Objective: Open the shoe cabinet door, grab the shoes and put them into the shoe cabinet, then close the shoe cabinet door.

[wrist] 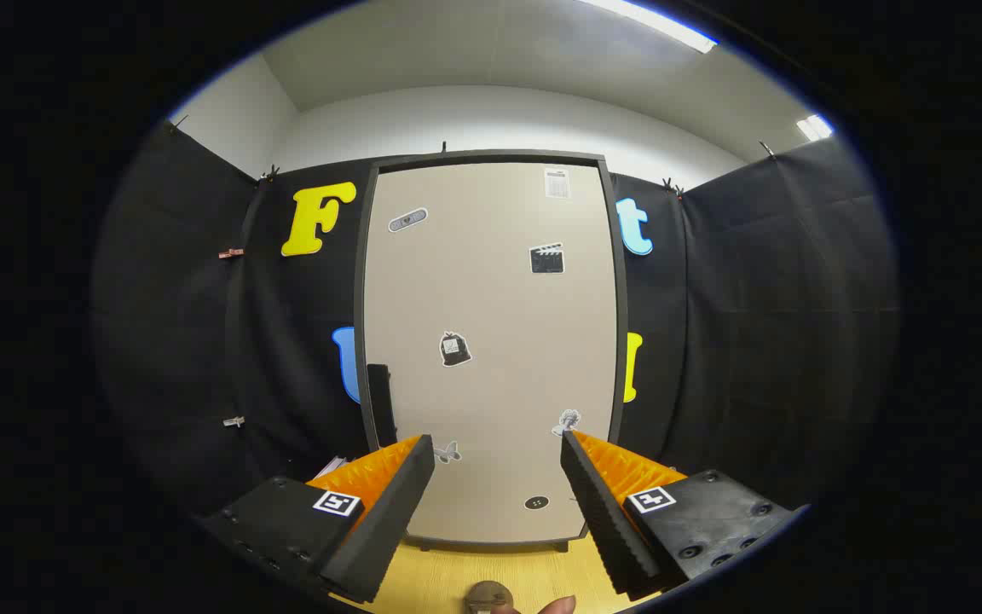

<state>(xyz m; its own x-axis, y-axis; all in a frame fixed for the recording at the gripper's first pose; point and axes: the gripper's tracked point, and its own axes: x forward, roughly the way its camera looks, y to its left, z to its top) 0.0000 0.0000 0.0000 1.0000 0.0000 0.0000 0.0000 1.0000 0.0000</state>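
Note:
A tall beige shoe cabinet door (pixel 491 341) with a dark frame stands shut straight ahead, dotted with small stickers. Its black handle (pixel 381 405) sticks out along the left edge, just above my left finger. My gripper (pixel 498 452) is open, the orange-and-black fingers (pixel 389 503) spread wide with nothing between them, some way short of the door. A small brownish rounded object (pixel 488 595) lies on the wooden floor below the fingers; I cannot tell what it is.
Black cloth walls (pixel 755 341) close in on both sides of the cabinet. The light wooden floor (pixel 491 571) runs from the cabinet's base toward me. A fingertip (pixel 557 605) of a person shows beside the brownish object.

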